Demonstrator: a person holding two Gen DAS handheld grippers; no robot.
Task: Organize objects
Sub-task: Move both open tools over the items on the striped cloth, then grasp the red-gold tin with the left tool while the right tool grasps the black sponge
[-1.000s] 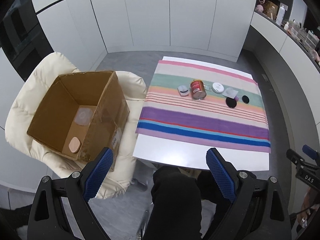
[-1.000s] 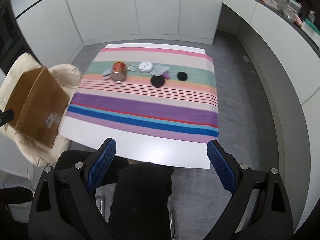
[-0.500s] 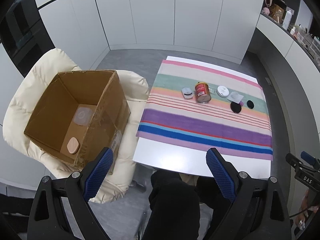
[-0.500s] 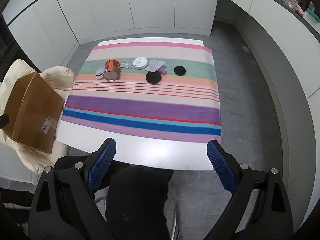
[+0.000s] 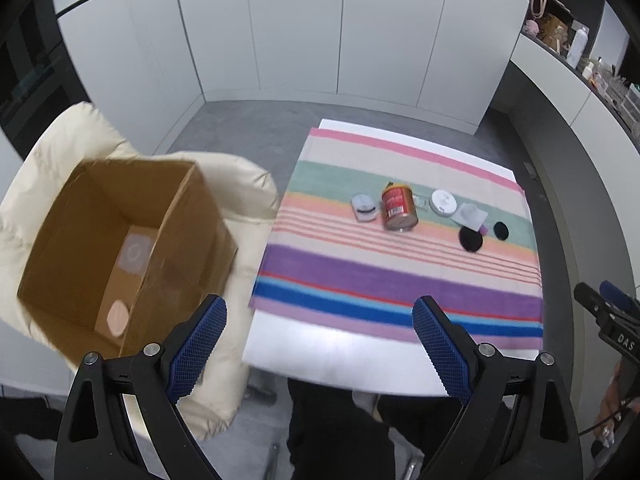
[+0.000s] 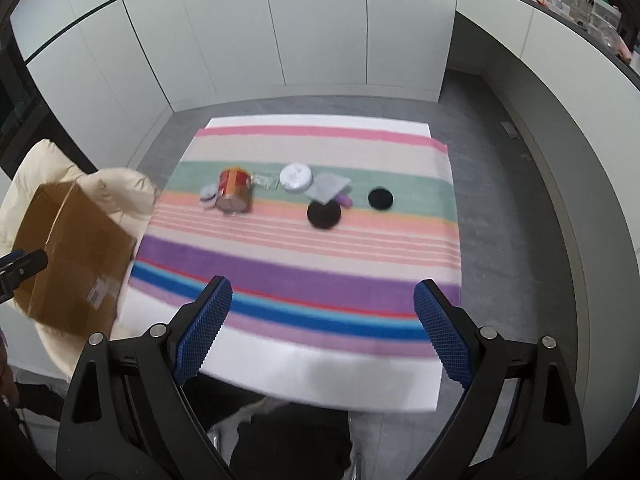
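A row of small items lies across the striped cloth [image 5: 400,276] [image 6: 304,256]: a red can [image 5: 398,207] [image 6: 234,192] on its side, a small white case [image 5: 363,208], a white round tin [image 5: 443,202] [image 6: 296,176], a clear packet [image 6: 330,186] and two black discs [image 5: 471,239] [image 6: 323,214]. An open cardboard box [image 5: 132,248] [image 6: 76,256] sits on a cream chair at the left, with a peach pad [image 5: 117,317] and a clear packet inside. My left gripper [image 5: 318,322] and right gripper [image 6: 322,306] hang open over the table's near edge, nothing between the fingers.
The white table [image 5: 320,360] stands on a grey floor beside the padded cream chair [image 5: 248,184]. White cabinets line the far wall. A cluttered counter [image 5: 580,60] curves along the right. A person's dark-clothed legs [image 5: 340,432] show under the near table edge.
Both grippers have moved forward toward the table, so the cloth and the items sit nearer and larger in view. Their jaws stay equally wide. Nothing on the table has moved.
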